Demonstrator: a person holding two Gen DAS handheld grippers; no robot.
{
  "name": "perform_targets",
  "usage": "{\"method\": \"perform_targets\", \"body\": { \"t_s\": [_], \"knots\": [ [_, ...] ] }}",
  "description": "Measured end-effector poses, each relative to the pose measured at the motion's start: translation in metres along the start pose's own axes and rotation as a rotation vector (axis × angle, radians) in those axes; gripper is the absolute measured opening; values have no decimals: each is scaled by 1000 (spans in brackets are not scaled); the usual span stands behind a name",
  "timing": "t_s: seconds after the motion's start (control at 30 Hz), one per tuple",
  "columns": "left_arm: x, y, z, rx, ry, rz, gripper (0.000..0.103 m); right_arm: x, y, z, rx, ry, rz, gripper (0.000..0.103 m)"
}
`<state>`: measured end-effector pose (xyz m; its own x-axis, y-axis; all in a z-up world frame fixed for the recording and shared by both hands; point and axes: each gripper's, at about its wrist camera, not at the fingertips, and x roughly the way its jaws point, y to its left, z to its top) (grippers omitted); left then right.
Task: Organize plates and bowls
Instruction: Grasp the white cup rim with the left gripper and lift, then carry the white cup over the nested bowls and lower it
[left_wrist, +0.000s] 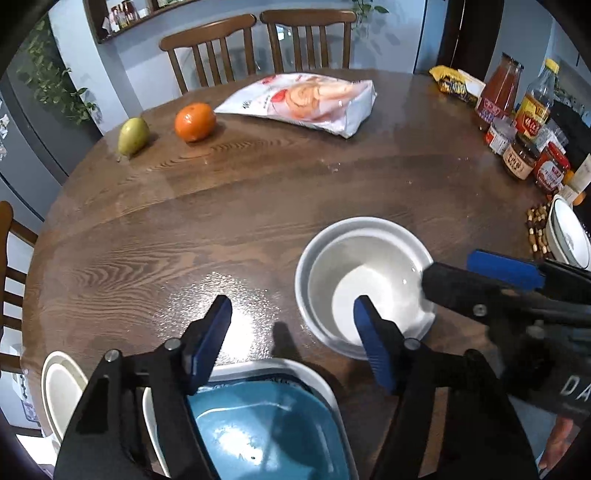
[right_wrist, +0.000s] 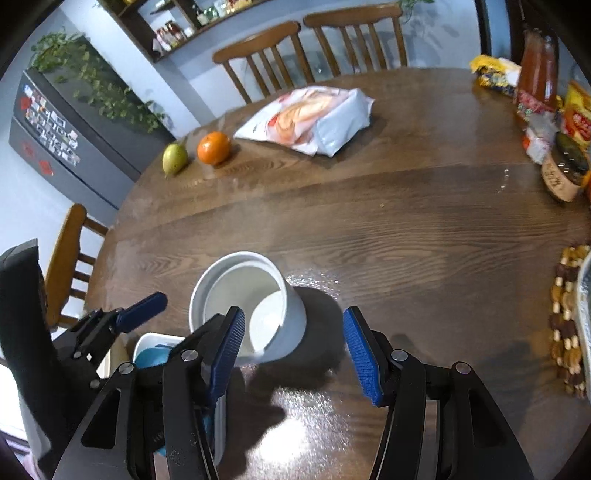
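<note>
Round wooden table (left_wrist: 229, 206), its near edge cut off in both views. Two chairs (left_wrist: 258, 44) stand at the far side and a third (right_wrist: 70, 258) at the left, only partly in frame.

A white snack bag (left_wrist: 299, 101) lies far centre. One pear (left_wrist: 133, 136) and one orange (left_wrist: 195, 122) sit just beside each other to its left. Bottles and jars (left_wrist: 517, 122) crowd the right rim, blurred in the right wrist view and too overlapped to count.

Two white bowls, nested (left_wrist: 364, 286), stand right of centre on the table. A blue dish in a white square one (left_wrist: 266, 417) lies under the left tool, largely hidden by its frame. A cream plate (left_wrist: 61, 387) is cut off at lower left. A further white bowl (left_wrist: 569, 236) rests on a beaded mat (left_wrist: 539, 232) at the right edge, half out of frame.

Left tool (left_wrist: 291, 339): jaws partly apart, holding nothing; its right finger (left_wrist: 373, 343) overlaps the nested bowls' near rim in view, and contact cannot be told.

Right tool (right_wrist: 293, 354): jaws about half apart, empty. In the left wrist view one finger (left_wrist: 447, 286) covers the bowls' right rim; touching or not cannot be made out
</note>
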<state>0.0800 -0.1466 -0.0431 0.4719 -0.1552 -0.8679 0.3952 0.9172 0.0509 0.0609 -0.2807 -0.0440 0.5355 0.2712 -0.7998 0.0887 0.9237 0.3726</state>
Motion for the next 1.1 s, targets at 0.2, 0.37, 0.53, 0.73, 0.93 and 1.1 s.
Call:
{"method": "perform_targets", "body": {
  "t_s": [0.2,0.37,0.53,0.73,0.93,1.1],
  "knots": [
    [10,-4,3,17,32,-11,47,20,3,3,-6,44,9,55],
    [16,-7,6,13,57,-56,33,33,-1,5,-1,81,5,42],
    [22,-11,8,11,70,-69,27,40,-5,5,16,96,32,33],
    [30,-7,11,-3,97,-93,24,42,-3,6,5,97,44,25],
    [29,-8,9,-8,83,-91,22,42,-2,7,-8,86,39,23],
    [20,-11,5,18,34,-72,15,36,-2,2,-6,45,21,19]
  ]
}}
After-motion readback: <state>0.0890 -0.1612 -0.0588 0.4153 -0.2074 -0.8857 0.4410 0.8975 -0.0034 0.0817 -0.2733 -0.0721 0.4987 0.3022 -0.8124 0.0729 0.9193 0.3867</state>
